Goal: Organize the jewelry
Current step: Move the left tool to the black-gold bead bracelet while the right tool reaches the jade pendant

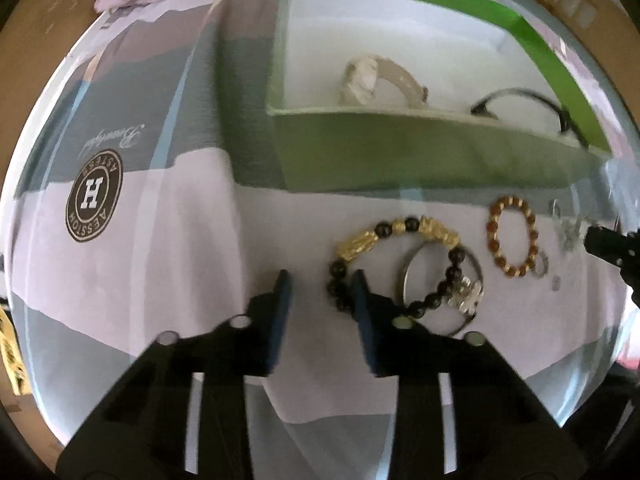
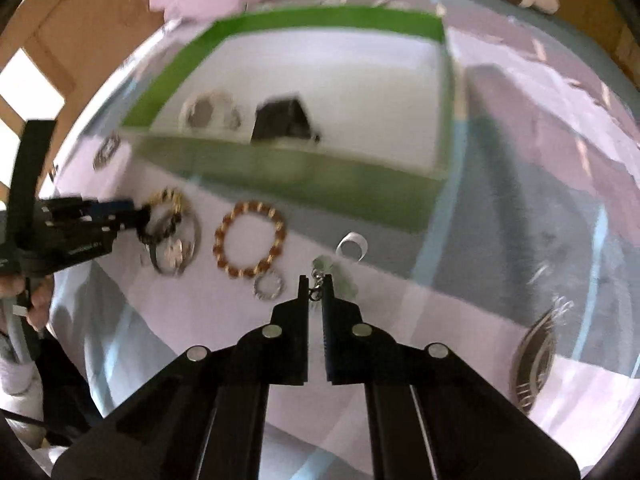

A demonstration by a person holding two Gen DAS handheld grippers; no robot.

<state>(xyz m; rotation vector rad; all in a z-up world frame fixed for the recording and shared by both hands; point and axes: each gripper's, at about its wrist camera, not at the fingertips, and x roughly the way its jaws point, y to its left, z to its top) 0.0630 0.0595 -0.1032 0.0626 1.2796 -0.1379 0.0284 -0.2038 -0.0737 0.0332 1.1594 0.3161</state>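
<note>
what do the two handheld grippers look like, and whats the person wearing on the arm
Both are matte black plastic. The left gripper has wide flat fingers with dark blue pads and round silver studs on the linkage arms. The right gripper has narrower ribbed black fingers and the same silver studs. Seen from the right wrist, the left one carries small white lettering, too blurred to read. A pale sleeve cuff shows below the hand.
</note>
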